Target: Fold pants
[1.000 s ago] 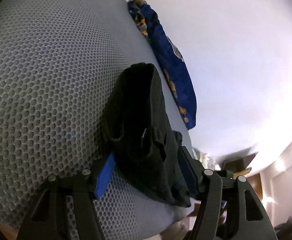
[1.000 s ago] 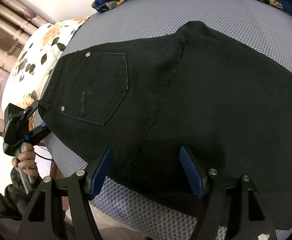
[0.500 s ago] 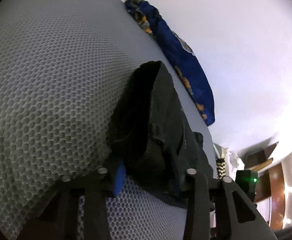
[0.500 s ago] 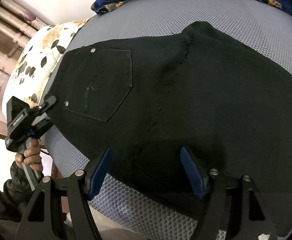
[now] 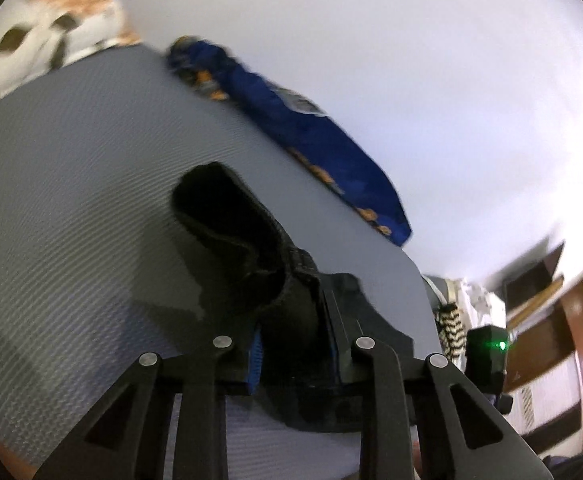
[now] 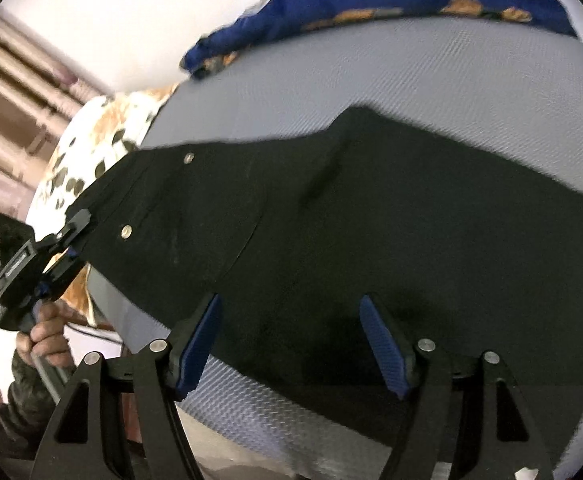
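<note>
Black pants (image 6: 371, 220) lie spread on a grey mesh bed surface (image 6: 431, 80), back pocket up, waistband to the left. My left gripper (image 5: 293, 344) is shut on the waistband, which bunches up between its blue pads (image 5: 254, 354); the pants (image 5: 243, 248) rise in front of it. In the right wrist view the left gripper (image 6: 67, 240) grips the waistband corner at the bed's left edge. My right gripper (image 6: 291, 340) is open, its blue pads (image 6: 379, 340) spread over the near edge of the pants, holding nothing.
A blue cloth with orange print (image 5: 311, 152) lies along the far side of the bed by the white wall; it also shows in the right wrist view (image 6: 391, 0). A floral pillow (image 6: 107, 140) lies at the left end. Shelves and furniture (image 5: 539, 320) stand beyond the bed's right end.
My left gripper closed on the waistband and lifted it, tilting up. The waistband corner rose off the bed. My right gripper stayed open and shifted slightly.
</note>
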Demonstrator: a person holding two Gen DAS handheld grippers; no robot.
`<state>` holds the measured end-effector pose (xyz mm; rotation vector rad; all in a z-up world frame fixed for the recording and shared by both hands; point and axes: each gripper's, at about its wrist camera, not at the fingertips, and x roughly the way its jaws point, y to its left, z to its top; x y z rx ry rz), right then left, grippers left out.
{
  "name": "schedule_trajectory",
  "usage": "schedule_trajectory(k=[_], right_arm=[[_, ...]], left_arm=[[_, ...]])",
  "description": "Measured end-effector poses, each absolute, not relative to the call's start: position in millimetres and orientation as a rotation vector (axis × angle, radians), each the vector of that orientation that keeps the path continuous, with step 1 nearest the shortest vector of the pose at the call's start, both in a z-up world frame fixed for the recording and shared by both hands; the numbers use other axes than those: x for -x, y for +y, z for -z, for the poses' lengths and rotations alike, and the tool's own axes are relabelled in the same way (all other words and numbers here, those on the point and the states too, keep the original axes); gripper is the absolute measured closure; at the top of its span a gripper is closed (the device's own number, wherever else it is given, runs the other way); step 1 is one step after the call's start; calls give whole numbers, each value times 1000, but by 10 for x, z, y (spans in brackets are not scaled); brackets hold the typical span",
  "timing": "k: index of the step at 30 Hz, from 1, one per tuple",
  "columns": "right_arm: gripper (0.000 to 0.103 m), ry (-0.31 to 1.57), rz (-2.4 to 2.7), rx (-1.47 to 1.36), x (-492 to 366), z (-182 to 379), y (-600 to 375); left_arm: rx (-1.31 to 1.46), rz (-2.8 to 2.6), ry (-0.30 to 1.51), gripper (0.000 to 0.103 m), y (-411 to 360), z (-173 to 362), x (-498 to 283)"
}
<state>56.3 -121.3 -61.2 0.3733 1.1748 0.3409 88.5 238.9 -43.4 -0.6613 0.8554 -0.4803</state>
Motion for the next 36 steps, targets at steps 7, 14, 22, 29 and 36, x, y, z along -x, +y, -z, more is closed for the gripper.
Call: schedule_trajectory(k=[7,14,22,29,36], right_arm=[[33,1090,-247,-453,-410,375,-1864],[33,1023,-165,-571,-221,283,-2543],[33,1004,-102,-634,-43,312,-3045],[33,1052,-118,-686,13,546,-3225],[33,1102,-227,-747,-129,764,-3177]], left_arm=[[552,607,838,77,1688,-24,-960],[460,780,861,78,740,-185,-986],[362,918,1010,78,-422,152,-975],[271,906,1180,77,-1081,709,-862],[153,877,1180,64,-1334,563,-768]])
